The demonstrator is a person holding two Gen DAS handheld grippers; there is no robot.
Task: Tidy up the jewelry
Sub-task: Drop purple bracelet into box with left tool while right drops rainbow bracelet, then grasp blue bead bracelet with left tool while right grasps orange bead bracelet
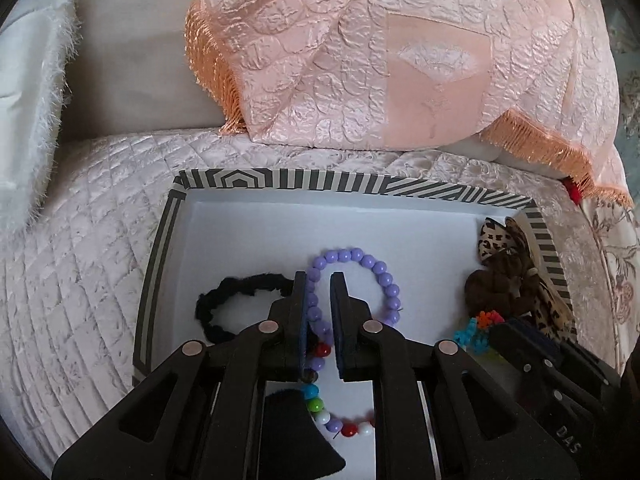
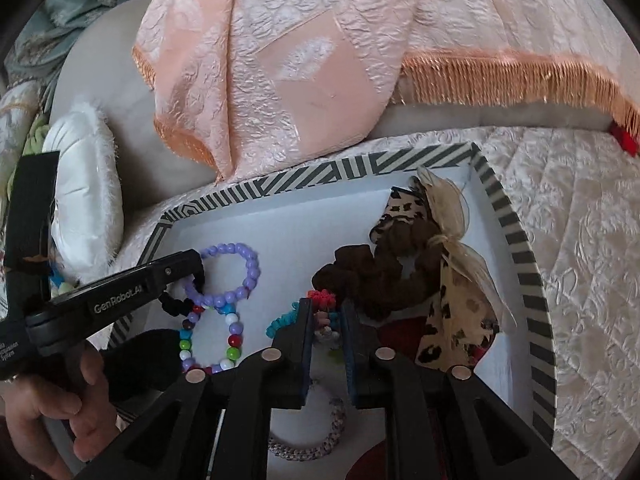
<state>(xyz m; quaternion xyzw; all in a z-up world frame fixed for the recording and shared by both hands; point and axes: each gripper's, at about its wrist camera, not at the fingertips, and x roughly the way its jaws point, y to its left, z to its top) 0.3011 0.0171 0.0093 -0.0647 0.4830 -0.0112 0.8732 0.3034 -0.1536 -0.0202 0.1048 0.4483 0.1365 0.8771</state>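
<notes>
A white box with a striped rim [image 1: 360, 184] [image 2: 516, 240] holds the jewelry. My left gripper [image 1: 319, 280] stands low in the box, its jaws slightly apart around one side of a purple bead bracelet [image 1: 360, 258] [image 2: 248, 264]. A multicoloured bead bracelet [image 1: 320, 406] [image 2: 230, 340] and a black hair tie [image 1: 224, 300] lie beside it. My right gripper [image 2: 326, 306] has its jaws nearly shut around a colourful spiky band [image 2: 322, 298] [image 1: 478, 326]. A brown scrunchie [image 2: 372, 280] [image 1: 492, 288] with a leopard bow [image 2: 452, 312] lies at the right.
The box sits on a quilted pale pink cover [image 1: 80, 260] [image 2: 580, 280]. A peach fringed cloth [image 1: 360, 60] [image 2: 300, 60] hangs behind it. A white fuzzy cushion [image 2: 88, 200] is at the left. A braided silver band [image 2: 320, 444] lies under my right gripper.
</notes>
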